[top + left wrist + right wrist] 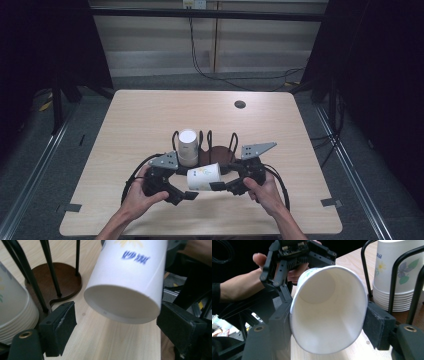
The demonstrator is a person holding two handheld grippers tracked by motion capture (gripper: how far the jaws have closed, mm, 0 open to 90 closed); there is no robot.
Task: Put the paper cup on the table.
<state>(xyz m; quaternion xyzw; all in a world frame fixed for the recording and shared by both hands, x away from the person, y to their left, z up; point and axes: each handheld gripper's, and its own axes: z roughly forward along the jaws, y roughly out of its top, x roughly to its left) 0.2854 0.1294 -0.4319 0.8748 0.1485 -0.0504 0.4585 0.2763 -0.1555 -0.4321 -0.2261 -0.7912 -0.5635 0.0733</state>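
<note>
A white paper cup (204,176) with a flower print lies sideways just above the table's front middle. My right gripper (218,186) is shut on it near the mouth, and in the right gripper view the open mouth (327,312) faces the camera between both pads. My left gripper (187,196) is open at the cup's base end. In the left gripper view the recessed base (122,302) sits between its spread jaws; the left pad (61,326) stands clear of the cup. A stack of upside-down cups (188,146) stands in a wire cup holder (220,150).
The holder has a brown round base (62,280) and black wire loops just behind both grippers. A dark round hole (240,104) sits at the table's far right. The light wooden table (140,115) has open surface to the left, right and back.
</note>
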